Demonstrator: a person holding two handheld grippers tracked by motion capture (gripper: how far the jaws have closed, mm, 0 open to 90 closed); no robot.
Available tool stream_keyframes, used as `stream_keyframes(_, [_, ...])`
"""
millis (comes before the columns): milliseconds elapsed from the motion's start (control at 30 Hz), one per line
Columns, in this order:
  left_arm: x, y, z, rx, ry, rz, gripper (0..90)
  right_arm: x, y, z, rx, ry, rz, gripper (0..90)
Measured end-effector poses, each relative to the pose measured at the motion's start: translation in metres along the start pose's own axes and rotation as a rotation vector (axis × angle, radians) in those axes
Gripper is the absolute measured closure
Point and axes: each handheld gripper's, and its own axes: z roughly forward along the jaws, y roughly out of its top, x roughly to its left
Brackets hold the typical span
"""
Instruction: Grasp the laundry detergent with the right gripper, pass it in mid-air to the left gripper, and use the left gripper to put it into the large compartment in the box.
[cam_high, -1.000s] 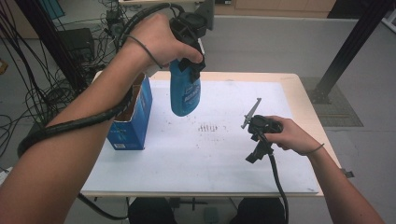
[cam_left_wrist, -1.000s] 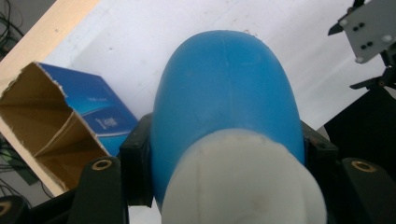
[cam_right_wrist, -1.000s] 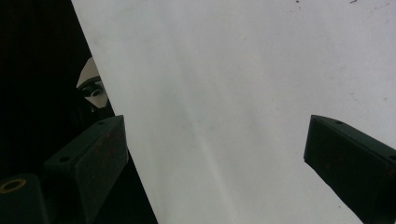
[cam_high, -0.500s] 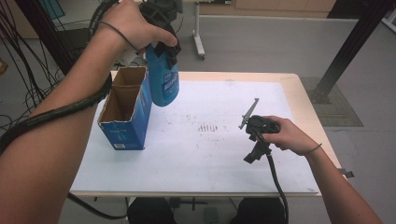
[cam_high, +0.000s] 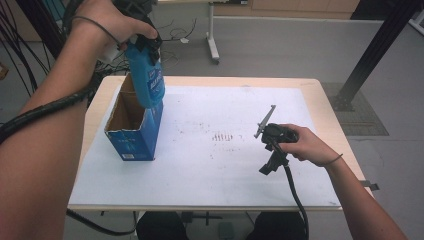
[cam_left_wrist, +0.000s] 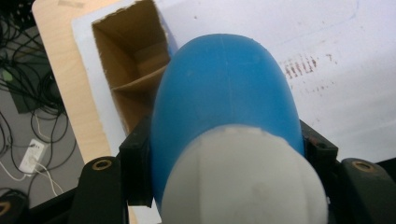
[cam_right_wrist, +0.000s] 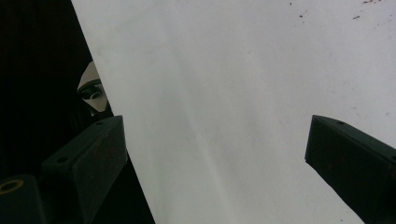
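A blue bottle (cam_high: 151, 82) with a white cap (cam_left_wrist: 243, 182) hangs upright above the open top of a blue cardboard box (cam_high: 131, 136). My left gripper (cam_high: 144, 44) is shut on the bottle's upper part, near the cap. In the left gripper view the bottle (cam_left_wrist: 224, 102) sits between the two black jaws, and the box (cam_left_wrist: 135, 70) with its brown inner divider lies below and to the left. My right gripper (cam_high: 269, 167) rests on the white sheet (cam_high: 220, 170) at the right. Its jaws stand wide open (cam_right_wrist: 215, 149) with nothing between them.
The white sheet covers most of the wooden table (cam_high: 332, 125) and has faint reddish marks (cam_high: 225, 136) near its middle. Cables (cam_high: 30, 60) lie on the floor to the left, and a black post (cam_high: 370, 55) rises at the far right.
My left hand has carried the bottle leftward and farther away, from over the sheet to above the box. The right hand has stayed put.
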Motion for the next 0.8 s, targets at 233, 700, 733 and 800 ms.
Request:
stream_keyframes(233, [0.024,-0.004,0.005,0.001,0.015,-0.077,37.8,0.001,0.001,0.001,0.000,0.002,0.005,5.4])
stream_keyframes(700, [0.055,-0.011,0.019,0.007,0.038,-0.185,37.8,0.001,0.001,0.002,-0.002,0.003,-0.002,5.0])
stream_keyframes(733, [0.055,-0.011,0.020,0.005,0.037,-0.190,37.8,0.001,0.001,0.002,-0.002,0.002,-0.002,4.9])
stream_keyframes(800, [0.056,-0.012,0.024,0.010,0.031,-0.195,37.8,0.001,0.001,0.002,-0.001,0.002,-0.001,5.0])
